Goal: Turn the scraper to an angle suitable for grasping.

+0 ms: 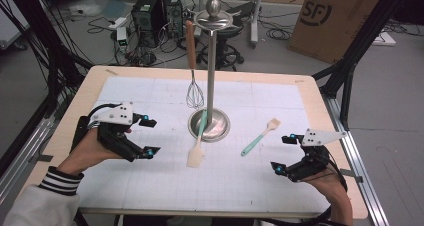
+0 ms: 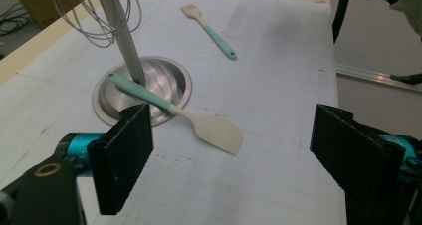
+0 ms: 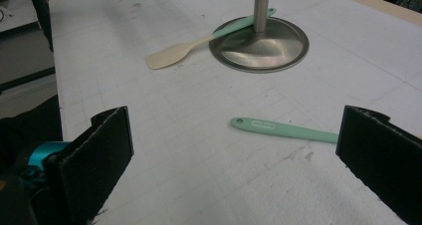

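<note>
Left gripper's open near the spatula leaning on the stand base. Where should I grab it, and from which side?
Probably grip the spatula at its neck, just past the rim of the stand base, coming down from above with the left gripper. The handle end lies against the pole, leaving little room there, and the blade lies flat on the mat, offering poor purchase.

Mint-handled, cream-bladed spatula (image 1: 196, 148); steel stand (image 1: 210, 121)

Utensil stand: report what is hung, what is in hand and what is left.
Hung: the whisk on the stand. In hand: nothing; the left gripper and right gripper are open and empty. Left: the spatula leaning on the stand's base and the brush on the table.
</note>
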Available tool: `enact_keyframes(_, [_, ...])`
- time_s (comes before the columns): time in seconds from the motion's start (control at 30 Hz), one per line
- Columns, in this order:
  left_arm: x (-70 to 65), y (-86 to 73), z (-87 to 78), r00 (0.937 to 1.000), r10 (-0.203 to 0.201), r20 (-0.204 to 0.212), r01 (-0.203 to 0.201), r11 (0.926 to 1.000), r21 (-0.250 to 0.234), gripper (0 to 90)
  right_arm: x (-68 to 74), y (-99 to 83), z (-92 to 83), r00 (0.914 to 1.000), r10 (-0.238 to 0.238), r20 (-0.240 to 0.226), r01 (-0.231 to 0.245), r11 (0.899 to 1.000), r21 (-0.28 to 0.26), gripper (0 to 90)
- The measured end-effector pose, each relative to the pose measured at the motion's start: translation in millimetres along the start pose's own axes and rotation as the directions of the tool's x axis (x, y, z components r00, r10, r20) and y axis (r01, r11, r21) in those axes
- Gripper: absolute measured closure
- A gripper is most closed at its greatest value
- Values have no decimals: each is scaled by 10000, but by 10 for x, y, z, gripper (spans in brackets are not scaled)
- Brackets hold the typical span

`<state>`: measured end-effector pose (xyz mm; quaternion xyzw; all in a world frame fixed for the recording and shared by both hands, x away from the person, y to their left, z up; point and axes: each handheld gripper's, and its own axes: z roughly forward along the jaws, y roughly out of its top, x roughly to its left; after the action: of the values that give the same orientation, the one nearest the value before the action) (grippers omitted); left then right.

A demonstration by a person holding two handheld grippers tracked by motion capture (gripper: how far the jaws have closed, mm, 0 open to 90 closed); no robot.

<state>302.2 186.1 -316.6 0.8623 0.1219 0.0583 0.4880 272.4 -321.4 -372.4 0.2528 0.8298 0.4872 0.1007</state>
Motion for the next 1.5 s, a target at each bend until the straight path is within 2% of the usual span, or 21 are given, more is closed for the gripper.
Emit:
enact_keyframes(0.1, [15, 31, 68, 9993, 146, 340, -151, 9998, 145, 269, 1, 1, 4, 10000, -31, -7, 31, 10000, 21, 2])
enact_keyframes(0.4, [73, 79, 282, 9975, 150, 691, -190, 9981, 579, 390, 4, 1, 7, 10000, -43, -28, 43, 10000, 38, 2])
enact_keyframes(0.53, [91, 101, 381, 9954, 211, 934, -274, 9974, 662, 523, 6, 2, 11, 10000, -26, -39, 27, 10000, 27, 2])
enact_keyframes(0.7, [93, 126, 517, 9956, 420, 833, -491, 9952, 851, 608, 5, -1, 18, 10000, -45, -47, 45, 10000, 58, 2])
enact_keyframes(0.97, [105, 136, 718, 9930, 538, 1050, -659, 9911, 1158, 764, 10, -6, 19, 10000, -38, -71, 38, 10000, 57, 2])
enact_keyframes(1.1, [116, 127, 819, 9930, 356, 1127, -494, 9912, 1224, 869, 11, -10, 26, 10000, -22, -93, 22, 10000, 81, 2])
enact_keyframes(1.2, [127, 112, 887, 9914, 412, 1246, -585, 9886, 1384, 897, 10, -11, 26, 10000, -34, -94, 35, 10000, 79, 2])
enact_keyframes(1.4, [144, 82, 995, 9902, 481, 1313, -703, 9830, 1697, 899, 7, -14, 29, 9999, -34, -101, 35, 9999, 103, 2])
enact_keyframes(1.5, [160, 69, 1044, 9892, 576, 1350, -833, 9776, 1933, 900, 10, -15, 41, 9999, -24, -113, 26, 9999, 146, 2])
